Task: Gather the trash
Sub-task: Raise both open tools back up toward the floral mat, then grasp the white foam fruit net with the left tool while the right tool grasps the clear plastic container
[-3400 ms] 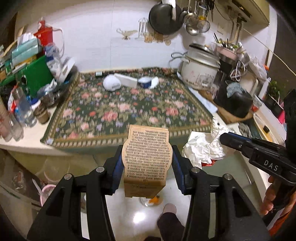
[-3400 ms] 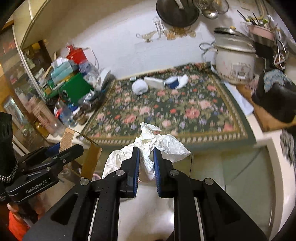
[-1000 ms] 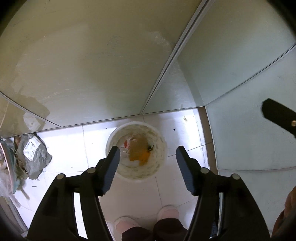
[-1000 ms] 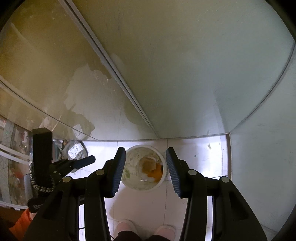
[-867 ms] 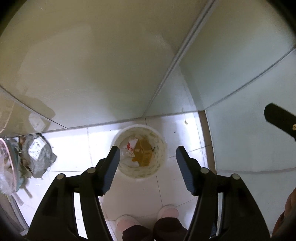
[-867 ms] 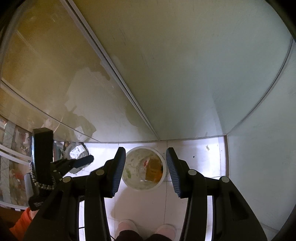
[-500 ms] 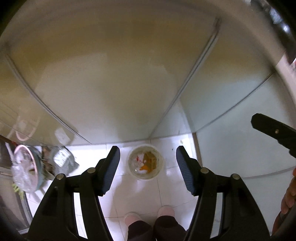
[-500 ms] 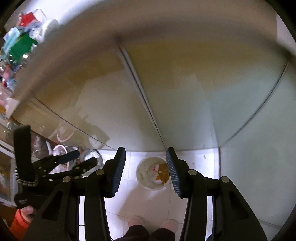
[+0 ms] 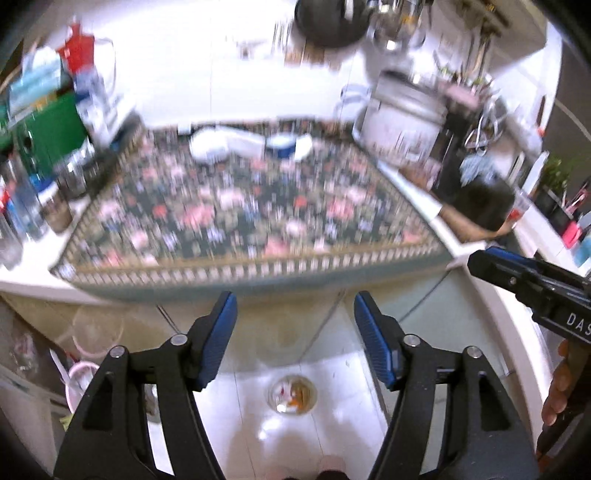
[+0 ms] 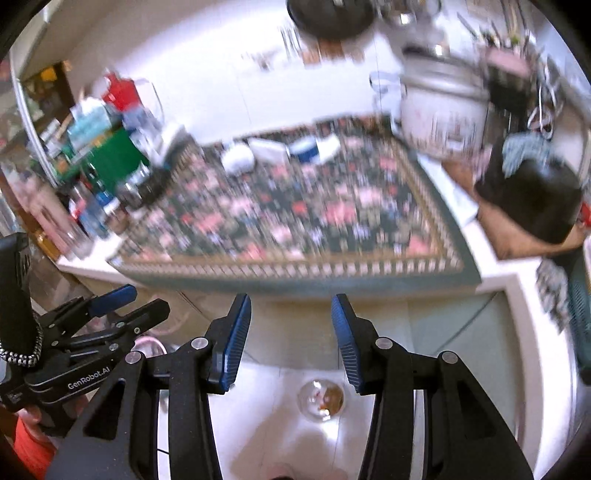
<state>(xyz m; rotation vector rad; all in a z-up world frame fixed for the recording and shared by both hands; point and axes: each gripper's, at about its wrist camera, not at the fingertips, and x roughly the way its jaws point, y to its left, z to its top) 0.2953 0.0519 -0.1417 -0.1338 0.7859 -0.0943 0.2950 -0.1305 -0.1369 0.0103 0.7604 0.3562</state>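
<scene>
White bin (image 9: 292,395) below left gripper (image 9: 295,325)

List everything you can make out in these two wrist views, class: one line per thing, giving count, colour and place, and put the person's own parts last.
Floral cloth: one, dark with pink flowers, over the counter top.
Rice cooker: one, white, back right of the counter.
Pan: one, black, hanging on the wall.
White items: a few, blurred, at the far edge of the cloth.
Green box: one, left of the cloth among bottles and clutter.
Trash bin: one, white, on the floor below, orange and brown trash inside.
Left gripper: black with blue pads, open, nothing between them; its jaws have just been opening.
Right gripper: black with blue pads, open, nothing between them.
Hand: one, at the right edge.
</scene>
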